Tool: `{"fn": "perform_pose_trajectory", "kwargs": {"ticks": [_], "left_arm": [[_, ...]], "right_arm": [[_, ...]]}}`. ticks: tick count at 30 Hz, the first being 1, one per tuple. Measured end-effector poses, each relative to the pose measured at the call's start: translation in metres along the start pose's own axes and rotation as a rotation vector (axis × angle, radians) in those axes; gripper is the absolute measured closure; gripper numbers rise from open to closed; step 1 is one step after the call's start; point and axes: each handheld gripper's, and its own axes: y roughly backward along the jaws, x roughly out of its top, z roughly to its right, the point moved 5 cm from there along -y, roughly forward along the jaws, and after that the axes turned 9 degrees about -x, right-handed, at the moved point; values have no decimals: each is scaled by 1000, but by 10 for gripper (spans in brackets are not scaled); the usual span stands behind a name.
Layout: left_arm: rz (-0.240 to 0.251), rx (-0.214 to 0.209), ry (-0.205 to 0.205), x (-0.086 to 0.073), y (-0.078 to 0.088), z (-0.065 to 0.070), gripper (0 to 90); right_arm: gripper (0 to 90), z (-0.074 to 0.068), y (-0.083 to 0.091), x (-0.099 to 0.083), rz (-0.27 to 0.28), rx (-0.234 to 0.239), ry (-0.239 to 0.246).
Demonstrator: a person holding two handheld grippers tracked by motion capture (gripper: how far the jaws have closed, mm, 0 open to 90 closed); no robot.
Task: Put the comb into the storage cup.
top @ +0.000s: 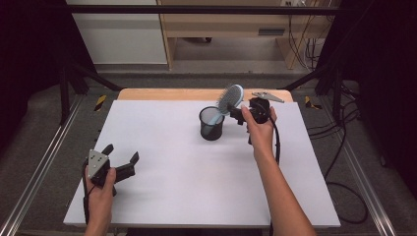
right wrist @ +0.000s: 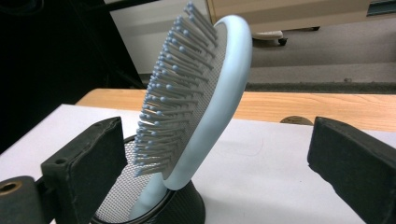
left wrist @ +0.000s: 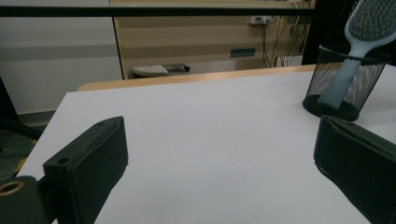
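Standing handle-down in a black wire-mesh cup (top: 212, 124), a pale blue paddle hairbrush (top: 230, 99) leans toward the right gripper (top: 239, 115), its oval head well above the cup's rim. The cup sits on the white table top (top: 172, 167), right of centre and toward the far edge, where a strip of bare wood (top: 162, 94) shows beyond the white surface.

In the right gripper view the hairbrush (right wrist: 205, 93) looks smooth and matte along its curved back and rim, with a grey cushion pad set into the face. Rows of thin blue-grey bristles (right wrist: 166, 107), each tipped with a small ball, stand out from that pad and point toward the left jaw. The head narrows into the handle, which drops into the mesh cup (right wrist: 154, 210) and cannot be followed further. The right gripper (right wrist: 219, 154) has its black jaws wide apart, one on each side of the brush head, and neither pad touches it.

From the left gripper view, the handle (left wrist: 340, 83) shows through the mesh as dotted or textured, slanting across the cup (left wrist: 343, 84).

The left gripper (top: 120, 153) is held low at the near left of the table, well apart from the cup, its jaws spread with nothing between them.
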Motion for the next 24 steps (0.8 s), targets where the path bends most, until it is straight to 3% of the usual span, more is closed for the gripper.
{"fn": "perform_pose_trajectory", "kwargs": {"ticks": [11,17,24], "left_arm": [[2,8,6,0,-1,-3,26],[19,21,5,2,2,-4,26],[16,9,9,2,0,-4,36]], "right_arm": [[40,4,3,-8,0,13,17],[58,7,1,-14,17,9,-25],[60,5,8,-11,35,24,1]]}}
